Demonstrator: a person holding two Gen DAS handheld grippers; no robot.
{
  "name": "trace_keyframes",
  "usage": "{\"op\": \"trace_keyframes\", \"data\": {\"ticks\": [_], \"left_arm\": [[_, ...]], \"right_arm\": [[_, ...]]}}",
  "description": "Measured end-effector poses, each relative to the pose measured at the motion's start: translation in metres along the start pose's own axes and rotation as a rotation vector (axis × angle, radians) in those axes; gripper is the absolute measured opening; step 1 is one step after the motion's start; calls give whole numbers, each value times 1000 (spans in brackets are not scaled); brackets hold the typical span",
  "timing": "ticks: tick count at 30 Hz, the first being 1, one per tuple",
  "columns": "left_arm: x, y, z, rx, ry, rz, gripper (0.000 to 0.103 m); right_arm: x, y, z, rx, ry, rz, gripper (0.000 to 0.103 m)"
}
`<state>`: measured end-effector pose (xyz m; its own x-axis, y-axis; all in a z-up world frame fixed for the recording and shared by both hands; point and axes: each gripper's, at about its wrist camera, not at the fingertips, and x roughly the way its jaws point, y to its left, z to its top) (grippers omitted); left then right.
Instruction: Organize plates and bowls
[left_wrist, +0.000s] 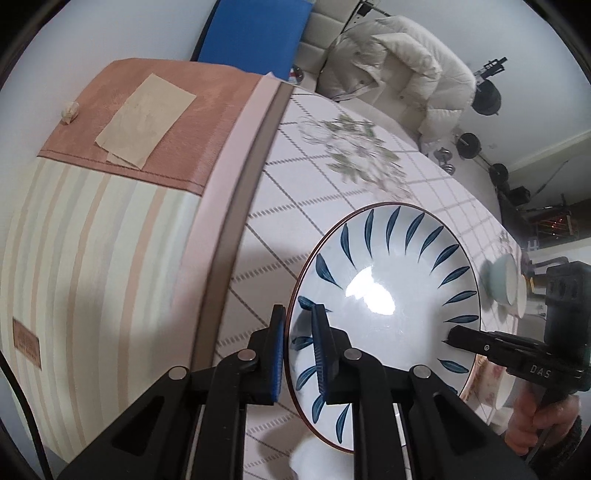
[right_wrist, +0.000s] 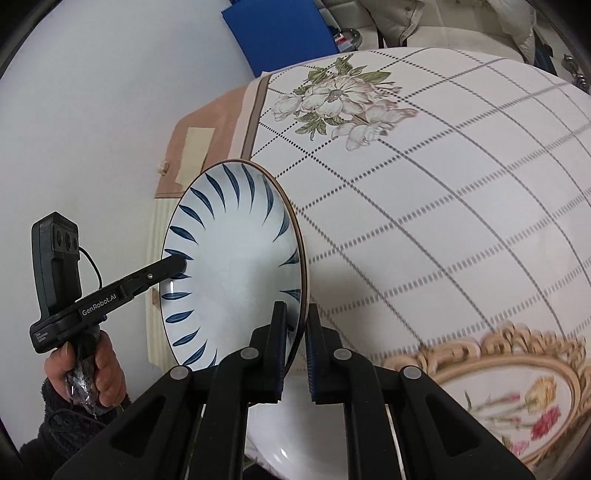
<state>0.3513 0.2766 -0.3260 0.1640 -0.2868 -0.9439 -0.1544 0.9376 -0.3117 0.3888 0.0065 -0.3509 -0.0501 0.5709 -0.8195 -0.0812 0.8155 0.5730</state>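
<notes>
Left wrist view: plate (left_wrist: 388, 295), white with blue leaf strokes and a thin brown rim, held above the cloth (left_wrist: 332, 177), tilted.
- Left gripper (left_wrist: 299, 354): jaws closed over the plate's near rim, one blue pad inside the dish, one outside.
- Right gripper (left_wrist: 458, 338): tips at the opposite rim; grip confirmed in the other view.
- Bowls (left_wrist: 506, 284): pale nested pair, far right near the table edge, well apart from the plate.
- Mat (left_wrist: 92, 240): striped, with pink band, left of the cloth.

Right wrist view: same plate (right_wrist: 236, 273), seen nearly edge-on.
- Right gripper (right_wrist: 297, 339): fingers pinched on the rim, one either side.
- Left gripper (right_wrist: 177, 264): grips the far rim, hand below on its handle.
- Second plate (right_wrist: 280, 443): plain white rim showing directly under the right gripper; extent hidden by the fingers.

Step in hand, by judgement: two-handed carry of the plate, mid-air, destination not settled.

Next move calls for: levelling the plate, lowering it squarely onto a stack or clear spot, and loosening both grips only once it is supported. Uneven release risks a slide off the rim.
</notes>
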Motion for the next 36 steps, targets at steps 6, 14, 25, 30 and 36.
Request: {"op": "trace_keyframes", "data": {"ticks": [6,14,25,30,36], "left_arm": [[-15,-24,-40,18,-3,-5,11],[-15,-42,-100,35,28,5,11],[15,-35,-153,-5,106,27,11],[29,-31,-164,-13,133,39,11],[36,-30,-168,-11,142,50,12]], "right_arm": [[-27,-9,-52,3,-15,12,10],[-35,-29,-117,19,16,17,10],[-7,-55,-163,43,90,9,10],[6,-64,-173,54,119,0,10],[10,-67,-175,56,126,-5,10]]}}
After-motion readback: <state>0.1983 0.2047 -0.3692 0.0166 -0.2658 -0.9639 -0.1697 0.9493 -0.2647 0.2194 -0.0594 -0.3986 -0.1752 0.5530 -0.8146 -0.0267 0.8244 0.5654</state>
